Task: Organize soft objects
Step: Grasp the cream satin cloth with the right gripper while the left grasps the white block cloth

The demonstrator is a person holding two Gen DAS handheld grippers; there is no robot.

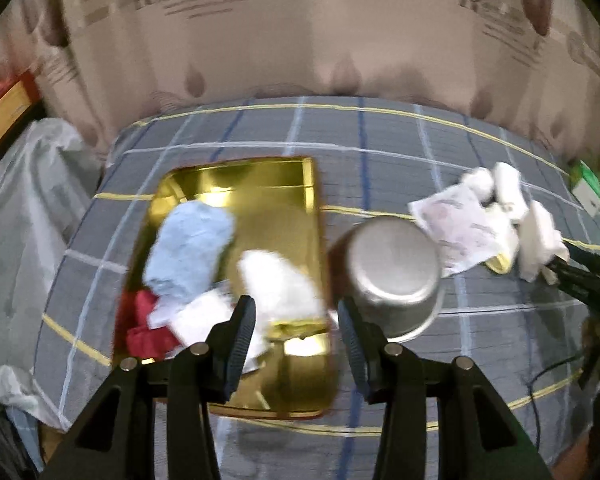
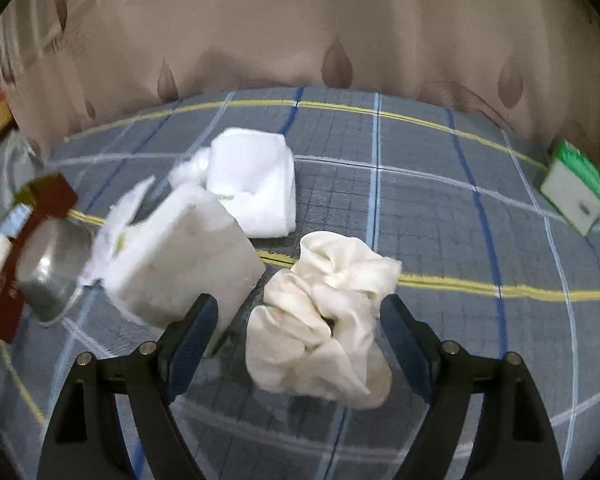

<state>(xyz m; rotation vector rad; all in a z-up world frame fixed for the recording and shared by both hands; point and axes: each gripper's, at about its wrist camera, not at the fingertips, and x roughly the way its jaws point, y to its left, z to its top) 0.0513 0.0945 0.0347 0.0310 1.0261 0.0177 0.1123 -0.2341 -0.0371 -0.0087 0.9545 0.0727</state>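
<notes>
**Desk:** Sorting looks about half done, then?

**Photographer:** Roughly, by my reading. From the left wrist view, the gold tray (image 1: 260,184) already holds a pale blue cloth (image 1: 188,252) at about ten o'clock from the tray's middle, a red cloth (image 1: 146,328) at eight o'clock, and a white cloth (image 1: 280,280) near centre. Left out on the plaid cover (image 2: 440,208): a cream scrunchie (image 2: 324,316), a white sponge block (image 2: 180,256) and a folded white towel (image 2: 252,180).

**Desk:** And the tools?

**Photographer:** The left gripper (image 1: 296,328) hangs over the tray's near end, jaws apart, nothing between them. The right gripper (image 2: 298,340) stands wide, the scrunchie between its fingers, pads not yet pressing it.

**Desk:** Which way does the scrunchie lie?

**Photographer:** Crumpled, but its long axis runs from about seven o'clock to one o'clock in the right wrist view, far end toward the yellow stripe. The steel pot (image 1: 392,272) lies tipped beside the tray, at three o'clock from it.
</notes>
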